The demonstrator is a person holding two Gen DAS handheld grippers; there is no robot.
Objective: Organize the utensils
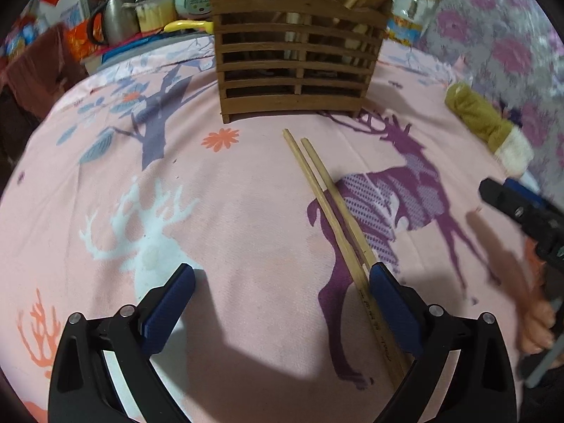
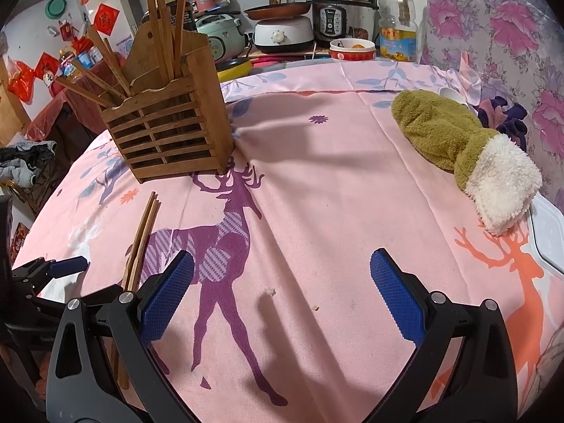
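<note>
Two wooden chopsticks [image 1: 328, 211] are seen lying side by side on the pink deer-print cloth [image 1: 246, 218] of the bench, just in front of the slatted wooden holder [image 1: 299, 67], which already contains other sticks. The left hand-held gripper [image 1: 282, 303] is spread wide, its right finger touching the chopsticks. The right hand-held gripper [image 2: 282, 292] is also held wide, with nothing between its fingers.

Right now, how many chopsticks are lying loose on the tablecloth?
2. The chopsticks lie side by side on the pink cloth in front of the wooden holder, near ends beside the left gripper. More stand inside the holder.
</note>
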